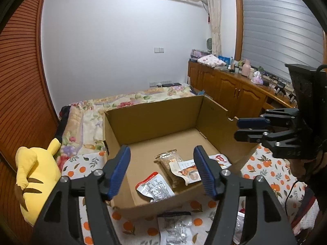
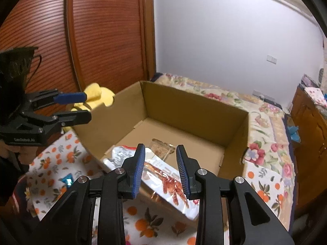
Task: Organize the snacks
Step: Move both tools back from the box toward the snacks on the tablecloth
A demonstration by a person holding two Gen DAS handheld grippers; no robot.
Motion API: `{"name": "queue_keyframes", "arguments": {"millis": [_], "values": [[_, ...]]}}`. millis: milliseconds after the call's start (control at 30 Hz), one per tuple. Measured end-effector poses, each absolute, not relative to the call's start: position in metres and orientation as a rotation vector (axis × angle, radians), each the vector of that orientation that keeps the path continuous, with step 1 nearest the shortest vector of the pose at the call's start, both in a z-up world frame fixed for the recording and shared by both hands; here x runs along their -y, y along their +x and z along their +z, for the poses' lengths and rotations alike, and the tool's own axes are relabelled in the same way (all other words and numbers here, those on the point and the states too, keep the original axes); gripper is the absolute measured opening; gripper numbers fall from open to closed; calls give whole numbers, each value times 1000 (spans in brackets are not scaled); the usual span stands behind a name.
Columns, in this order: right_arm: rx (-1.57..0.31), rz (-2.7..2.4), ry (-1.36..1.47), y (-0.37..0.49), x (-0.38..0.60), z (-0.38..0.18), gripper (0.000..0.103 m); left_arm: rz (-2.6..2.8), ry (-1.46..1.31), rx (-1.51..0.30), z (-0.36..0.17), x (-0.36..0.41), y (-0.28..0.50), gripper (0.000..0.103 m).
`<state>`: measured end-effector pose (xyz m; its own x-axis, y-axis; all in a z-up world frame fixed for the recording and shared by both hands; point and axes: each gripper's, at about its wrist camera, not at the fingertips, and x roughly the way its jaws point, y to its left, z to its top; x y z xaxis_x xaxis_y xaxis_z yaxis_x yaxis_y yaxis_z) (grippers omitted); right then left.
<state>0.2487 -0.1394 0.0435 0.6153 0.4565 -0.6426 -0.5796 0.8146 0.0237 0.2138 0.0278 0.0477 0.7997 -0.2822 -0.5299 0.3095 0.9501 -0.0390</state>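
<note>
The silver packet on the cloth is cut off by the lower edge.

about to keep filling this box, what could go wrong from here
1. The left gripper, open and empty, hangs just above the cardboard box's near wall and could snag it on the way down.
2. The clear packet outside the box lies low between the left gripper's arms, easy to miss.

One cardboard box on the bed. Three snack packets inside: one red-and-white pouch, one clear bag of brownish pieces, one white pack with a shrimp picture. One more clear-and-silver packet outside, on the orange-print cloth. One yellow plush toy. Two grippers.
</note>
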Motion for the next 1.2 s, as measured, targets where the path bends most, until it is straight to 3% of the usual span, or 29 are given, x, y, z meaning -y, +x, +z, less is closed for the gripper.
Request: {"name": "queue_keyframes", "arguments": {"millis": [67, 200, 333, 1200], "values": [[-668, 594, -191, 236, 143, 51, 35, -323, 45, -556, 49, -29, 204, 74], [-647, 568, -185, 204, 150, 61, 45, -330, 39, -550, 51, -31, 183, 75], [-646, 545, -177, 178, 156, 62, 49, -333, 37, -562, 44, -36, 163, 75], [-907, 500, -182, 115, 178, -52, 50, -319, 8, -758, -58, -46, 106, 72]]}}
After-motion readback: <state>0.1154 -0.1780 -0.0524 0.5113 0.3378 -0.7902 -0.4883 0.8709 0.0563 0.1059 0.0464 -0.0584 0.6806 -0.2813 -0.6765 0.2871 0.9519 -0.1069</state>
